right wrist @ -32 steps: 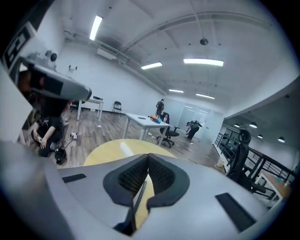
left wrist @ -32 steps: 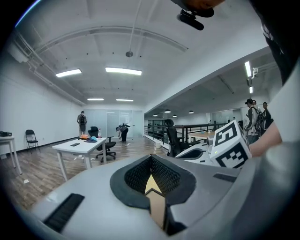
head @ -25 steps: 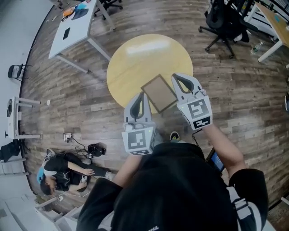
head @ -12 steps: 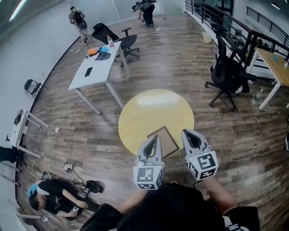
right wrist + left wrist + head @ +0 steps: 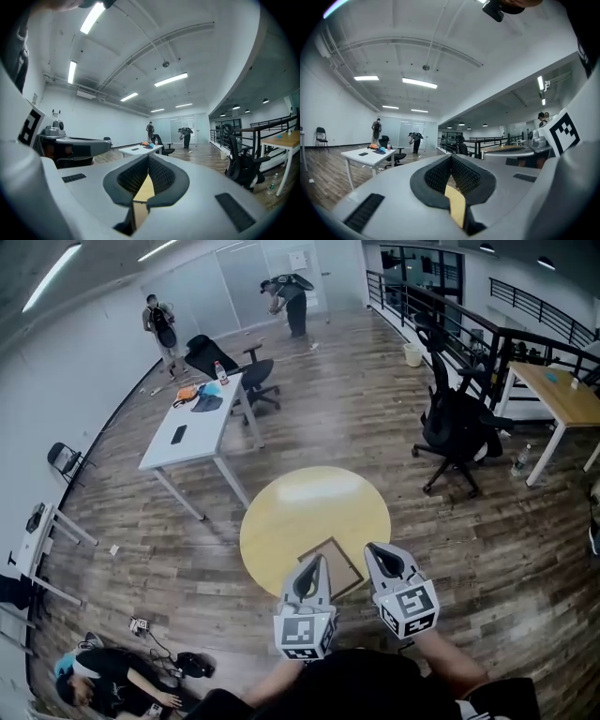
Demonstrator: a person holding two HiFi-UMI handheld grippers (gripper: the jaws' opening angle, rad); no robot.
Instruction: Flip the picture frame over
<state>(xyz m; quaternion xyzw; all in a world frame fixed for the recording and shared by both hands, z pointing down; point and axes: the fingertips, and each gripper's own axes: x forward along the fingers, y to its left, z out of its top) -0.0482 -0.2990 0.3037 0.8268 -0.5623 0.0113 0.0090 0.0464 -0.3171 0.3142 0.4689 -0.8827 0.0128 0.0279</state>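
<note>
The picture frame [image 5: 334, 564] lies flat near the front edge of the round yellow table [image 5: 300, 507], brown side up with a thin pale border. My left gripper [image 5: 317, 563] hangs over the frame's left corner, and my right gripper [image 5: 373, 551] over its right corner. Both point level and away from me. In the left gripper view the left gripper [image 5: 451, 157] has its jaws closed with nothing between them; a strip of yellow table shows below. The right gripper [image 5: 148, 157] looks the same in its own view: closed and empty.
A white desk [image 5: 192, 432] with small items stands at the back left, with an office chair [image 5: 234, 367] behind it. Another black chair [image 5: 455, 432] and a wooden desk [image 5: 553, 390] are at the right. A person [image 5: 103, 690] sits on the floor at the lower left beside cables [image 5: 192, 664].
Both grippers have risen from beside the frame and now point level. The head view has tipped up and shows far more of the room. The frame has stayed in place.
</note>
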